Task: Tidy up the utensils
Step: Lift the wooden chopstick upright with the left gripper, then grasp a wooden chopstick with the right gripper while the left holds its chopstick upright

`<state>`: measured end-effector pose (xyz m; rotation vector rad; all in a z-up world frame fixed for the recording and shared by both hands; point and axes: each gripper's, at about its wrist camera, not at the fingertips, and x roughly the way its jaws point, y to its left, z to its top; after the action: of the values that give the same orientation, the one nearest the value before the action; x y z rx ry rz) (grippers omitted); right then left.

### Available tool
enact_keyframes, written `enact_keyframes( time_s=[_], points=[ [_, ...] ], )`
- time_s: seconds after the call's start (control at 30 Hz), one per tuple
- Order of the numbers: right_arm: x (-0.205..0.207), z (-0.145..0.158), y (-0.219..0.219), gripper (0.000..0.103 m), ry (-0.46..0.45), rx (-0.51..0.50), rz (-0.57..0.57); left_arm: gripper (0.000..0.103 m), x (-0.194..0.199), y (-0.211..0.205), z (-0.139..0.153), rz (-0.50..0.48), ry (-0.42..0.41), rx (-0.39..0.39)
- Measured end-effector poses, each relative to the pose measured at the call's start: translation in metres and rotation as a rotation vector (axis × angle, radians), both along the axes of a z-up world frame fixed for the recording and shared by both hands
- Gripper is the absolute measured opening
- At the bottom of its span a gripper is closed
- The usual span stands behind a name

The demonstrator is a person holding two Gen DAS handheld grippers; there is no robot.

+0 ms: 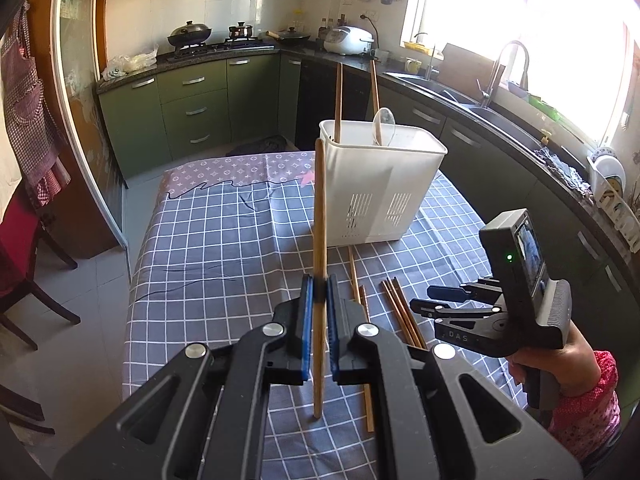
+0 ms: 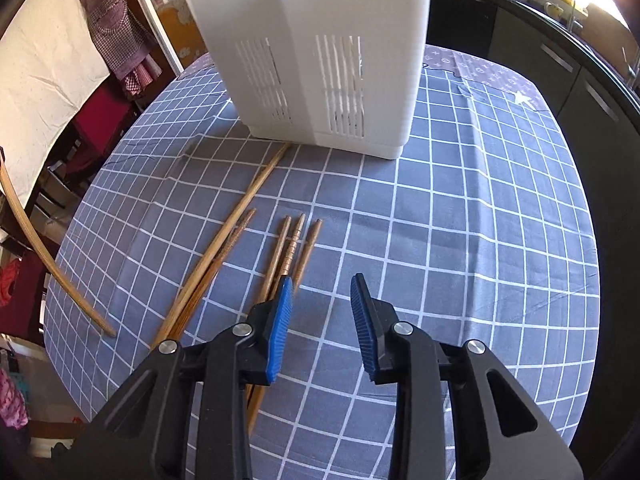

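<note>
the tabletop (image 2: 460, 220) wears a blue cloth with white squares. on it stands a tall white bin (image 1: 380, 184) with slots low down. inside the bin are two long brown chopsticks (image 1: 338, 100) and a pale spoon (image 1: 383, 124). the left claw (image 1: 319, 300) is squeezed tight on one long wooden chopstick (image 1: 320, 208), held up just beside the bin. the right claw (image 2: 320, 312) is partly apart with nothing in it, above loose chopsticks (image 2: 292, 248) lying flat. only the left view shows inside the bin.
</note>
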<state>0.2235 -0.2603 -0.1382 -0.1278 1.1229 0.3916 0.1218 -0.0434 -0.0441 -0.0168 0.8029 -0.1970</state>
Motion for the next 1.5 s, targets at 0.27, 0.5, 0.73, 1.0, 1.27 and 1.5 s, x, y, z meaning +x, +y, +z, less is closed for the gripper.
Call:
enact_keyframes(
  time_s=[0.27, 0.5, 0.73, 1.0, 1.27, 1.5],
  points=[
    [-0.002, -0.008, -0.006, 0.027, -0.001, -0.067, -0.026, 0.007, 0.0, 0.002, 0.001, -0.007, -0.001, -0.003],
    [-0.003, -0.005, 0.0, 0.027, 0.002, -0.034, 0.004, 0.007, 0.0, 0.003, 0.001, -0.007, -0.001, 0.0],
    [-0.001, -0.002, -0.019, 0.027, 0.016, 0.004, -0.042, 0.007, 0.0, 0.004, 0.001, -0.007, 0.0, -0.002],
    [-0.003, -0.005, -0.004, 0.028, 0.031, 0.008, -0.001, 0.007, -0.001, 0.006, 0.001, -0.011, 0.0, 0.004],
    [-0.004, 0.003, -0.023, 0.028, 0.019, 0.005, -0.044, 0.007, -0.002, 0.006, 0.002, -0.014, -0.001, 0.003],
    [-0.003, -0.006, 0.004, 0.026, 0.017, -0.063, -0.008, 0.007, -0.003, 0.004, 0.003, -0.014, 0.001, 0.008]
  ],
)
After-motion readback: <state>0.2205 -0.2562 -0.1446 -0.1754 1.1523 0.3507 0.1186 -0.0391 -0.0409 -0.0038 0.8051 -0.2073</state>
